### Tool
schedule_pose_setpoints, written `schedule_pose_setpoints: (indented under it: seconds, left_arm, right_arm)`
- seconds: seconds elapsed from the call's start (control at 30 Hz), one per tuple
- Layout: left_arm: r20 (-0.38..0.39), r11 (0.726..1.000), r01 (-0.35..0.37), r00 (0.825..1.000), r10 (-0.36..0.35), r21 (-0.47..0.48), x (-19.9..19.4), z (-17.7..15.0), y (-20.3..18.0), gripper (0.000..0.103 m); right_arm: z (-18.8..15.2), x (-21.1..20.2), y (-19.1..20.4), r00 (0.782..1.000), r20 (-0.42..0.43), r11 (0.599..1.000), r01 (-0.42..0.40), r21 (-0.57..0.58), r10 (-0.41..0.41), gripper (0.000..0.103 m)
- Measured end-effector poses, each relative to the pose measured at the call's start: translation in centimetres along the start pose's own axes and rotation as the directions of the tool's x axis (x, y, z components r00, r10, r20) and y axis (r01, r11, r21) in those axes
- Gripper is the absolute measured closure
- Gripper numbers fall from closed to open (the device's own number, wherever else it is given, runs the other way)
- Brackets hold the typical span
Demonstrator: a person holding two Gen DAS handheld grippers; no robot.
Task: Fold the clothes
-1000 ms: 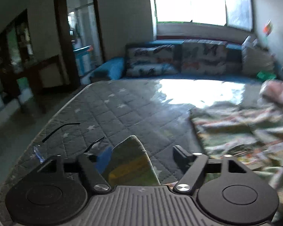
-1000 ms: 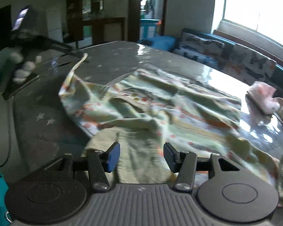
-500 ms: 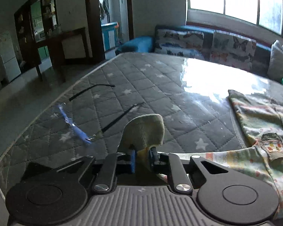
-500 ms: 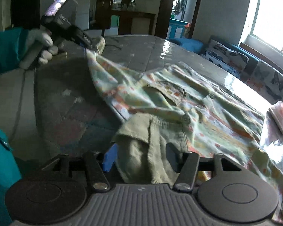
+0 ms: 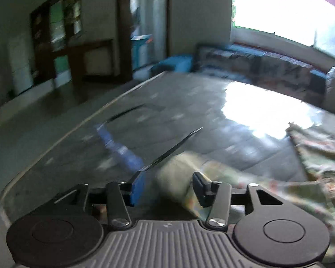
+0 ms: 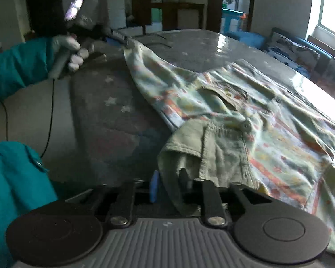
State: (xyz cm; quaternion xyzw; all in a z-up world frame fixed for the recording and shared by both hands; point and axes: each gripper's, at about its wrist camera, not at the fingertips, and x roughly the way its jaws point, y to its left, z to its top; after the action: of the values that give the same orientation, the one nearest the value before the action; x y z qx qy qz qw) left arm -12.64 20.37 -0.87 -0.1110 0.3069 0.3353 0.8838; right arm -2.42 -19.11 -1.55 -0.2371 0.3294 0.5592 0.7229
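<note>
A patterned child's shirt (image 6: 245, 111) with pale green cuffs lies spread on the grey star-quilted mattress (image 6: 114, 111). My right gripper (image 6: 167, 187) is shut on one green sleeve cuff (image 6: 189, 151) at the near edge. In the left wrist view my left gripper (image 5: 167, 187) stands open, and the other cuff (image 5: 176, 178) lies loose between its fingers; the shirt (image 5: 319, 156) trails off to the right. The right wrist view shows the left gripper (image 6: 114, 36) at the far sleeve end, held by a gloved hand.
The mattress edge (image 5: 78, 125) runs along the left, with floor beyond. A sofa with patterned cushions (image 5: 256, 67) stands behind the mattress under a bright window. A dark thin strap (image 5: 125, 114) lies on the mattress. A teal sleeve (image 6: 15, 67) is at left.
My left gripper has opened and let go of its sleeve cuff. My right gripper has closed onto the near cuff. The shirt has been pulled out flatter.
</note>
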Motion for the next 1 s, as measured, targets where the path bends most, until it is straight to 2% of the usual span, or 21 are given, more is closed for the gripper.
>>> schedule_pose_setpoints:
  seconds: [0.03,0.1,0.13,0.17,0.2,0.23,0.27,0.33,0.43,0.57,0.63,0.73,0.83,1.0]
  left_arm:
    - [-0.006,1.0,-0.007,1.0,0.007,-0.012,-0.2,-0.1,0.4,0.046]
    - [-0.011,1.0,-0.005,1.0,0.005,-0.027,-0.7,-0.2,0.8,0.045]
    - [-0.006,0.999,0.017,1.0,-0.017,-0.03,-1.1,-0.1,0.6,0.042]
    - [-0.001,0.999,0.039,0.999,-0.039,-0.032,-1.5,-0.1,0.5,0.039]
    - [0.005,0.998,0.064,0.998,-0.064,-0.029,-1.8,0.0,0.1,0.031]
    - [0.013,0.996,0.086,0.996,-0.086,-0.023,-2.2,0.0,-0.6,0.025]
    - [0.021,0.994,0.108,0.994,-0.108,-0.014,-2.5,0.0,-1.1,0.023]
    - [0.021,0.985,0.174,0.984,-0.174,0.009,-2.8,0.0,-2.6,0.018]
    - [0.008,0.966,0.253,0.967,-0.254,0.055,-3.0,-0.4,-5.4,0.017]
    - [-0.019,0.922,0.366,0.93,-0.366,0.127,-3.4,-1.3,-9.3,0.017]
    - [-0.029,0.897,0.411,0.911,-0.412,0.161,-3.7,-1.7,-11.2,0.017]
    - [-0.041,0.857,0.481,0.875,-0.482,0.187,-4.4,-2.1,-13.7,0.017]
    - [-0.058,0.816,0.534,0.842,-0.536,0.222,-4.7,-2.5,-16.6,0.019]
    - [-0.098,0.734,0.613,0.783,-0.614,0.293,-5.8,-3.7,-21.0,0.02]
  right_arm:
    - [0.2,-0.3,-0.2,1.0,0.01,1.0,-0.002,0.008,0.002,0.079]
    - [0.7,-0.9,-0.9,1.0,0.031,0.999,0.0,0.034,-0.001,0.071]
    - [0.9,-1.1,-1.4,0.999,0.042,0.998,0.011,0.056,-0.013,0.06]
    - [1.0,-1.2,-1.9,0.998,0.056,0.997,0.029,0.077,-0.033,0.059]
    - [1.1,-1.3,-2.5,0.996,0.069,0.994,0.047,0.099,-0.054,0.058]
    - [1.2,-1.3,-3.1,0.994,0.078,0.988,0.064,0.137,-0.075,0.054]
    - [1.3,-1.3,-3.7,0.991,0.087,0.981,0.081,0.175,-0.098,0.047]
    - [1.2,-1.0,-4.8,0.983,0.091,0.965,0.135,0.223,-0.158,0.046]
    - [0.7,-0.2,-5.8,0.978,0.083,0.949,0.161,0.27,-0.19,0.046]
    - [-0.3,1.5,-6.1,0.983,0.008,0.947,0.172,0.269,-0.181,0.046]
    - [-0.8,1.2,-5.7,0.985,0.004,0.954,0.166,0.25,-0.172,0.044]
    - [-0.7,0.1,-6.4,0.986,0.04,0.947,0.146,0.288,-0.164,0.044]
    - [-0.8,-1.0,-7.9,0.977,0.075,0.922,0.161,0.353,-0.199,0.043]
    - [-2.3,-2.5,-12.2,0.948,0.089,0.846,0.228,0.482,-0.307,0.043]
